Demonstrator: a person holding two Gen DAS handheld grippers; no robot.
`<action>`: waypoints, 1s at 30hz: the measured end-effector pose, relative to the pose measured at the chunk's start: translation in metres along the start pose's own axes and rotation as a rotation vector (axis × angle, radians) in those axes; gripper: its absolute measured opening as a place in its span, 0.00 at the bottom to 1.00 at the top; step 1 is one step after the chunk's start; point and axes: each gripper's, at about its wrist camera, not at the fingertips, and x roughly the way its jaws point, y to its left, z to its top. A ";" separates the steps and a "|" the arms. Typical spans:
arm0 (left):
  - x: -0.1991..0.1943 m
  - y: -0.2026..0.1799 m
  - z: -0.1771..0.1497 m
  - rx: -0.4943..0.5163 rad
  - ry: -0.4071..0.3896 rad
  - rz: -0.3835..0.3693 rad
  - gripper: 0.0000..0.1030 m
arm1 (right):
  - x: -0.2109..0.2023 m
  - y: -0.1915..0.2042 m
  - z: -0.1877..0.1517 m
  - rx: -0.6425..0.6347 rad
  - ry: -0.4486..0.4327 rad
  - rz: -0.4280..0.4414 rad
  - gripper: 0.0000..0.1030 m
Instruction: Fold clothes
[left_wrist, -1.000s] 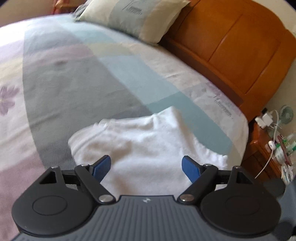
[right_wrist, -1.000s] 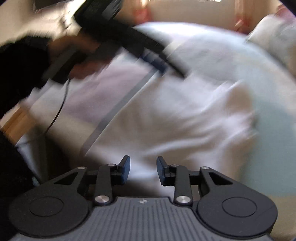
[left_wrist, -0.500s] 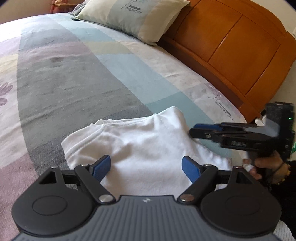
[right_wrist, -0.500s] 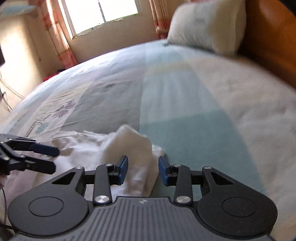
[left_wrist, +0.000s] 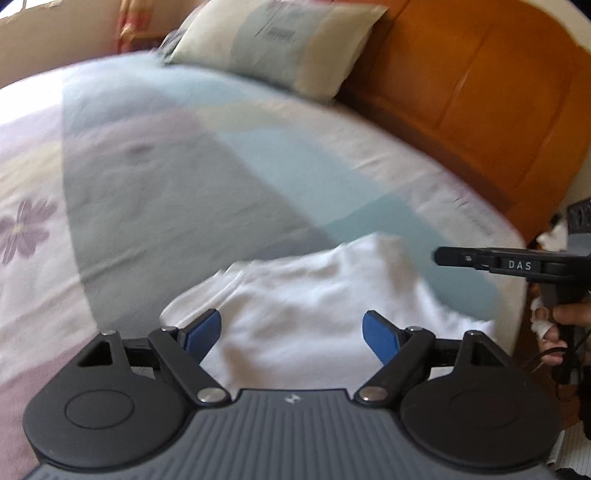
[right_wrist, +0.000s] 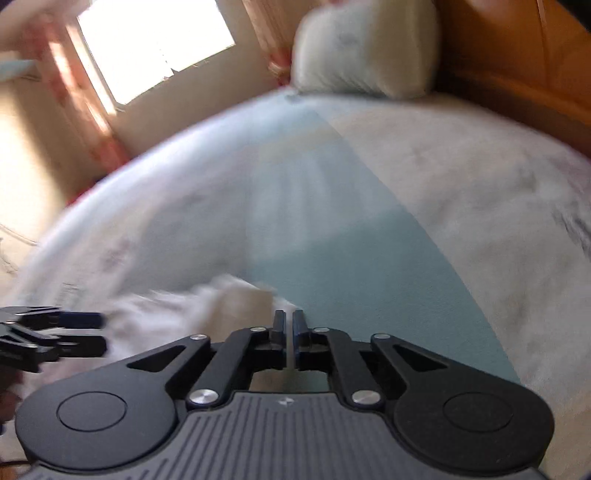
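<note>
On the patchwork bedspread (left_wrist: 155, 192), near its front edge, lies a white garment (left_wrist: 306, 295), rumpled and partly gathered, its raised corner pointing toward 1 o'clock in the left wrist view. Over its near edge hangs the left gripper (left_wrist: 291, 332), jaws wide apart with nothing between them, the blue pads (left_wrist: 201, 334) clear of the cloth. At 3 o'clock in that view the right gripper (left_wrist: 439, 256) reaches in just beside the raised corner; its jaws have just been closing and now stand nearly together, and whether a thin bit of fabric is caught between them cannot be told from the blurred right wrist view. At 12 o'clock sits a pillow (left_wrist: 280, 44) against the wooden headboard (left_wrist: 480, 96). I judge the cloth light, soft and limp, so it will sag and drag; best taken at a hem corner or shoulder seam, pinching both layers, one corner per gripper
</note>
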 end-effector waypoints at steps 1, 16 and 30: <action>-0.002 -0.004 -0.001 0.034 -0.008 -0.025 0.82 | -0.003 0.010 0.003 -0.034 -0.012 0.043 0.10; 0.038 0.018 0.005 -0.059 0.012 -0.052 0.82 | 0.050 0.022 0.003 -0.125 0.097 -0.011 0.10; 0.017 -0.010 -0.032 -0.175 0.102 -0.096 0.82 | -0.013 0.028 -0.053 -0.206 0.169 0.045 0.22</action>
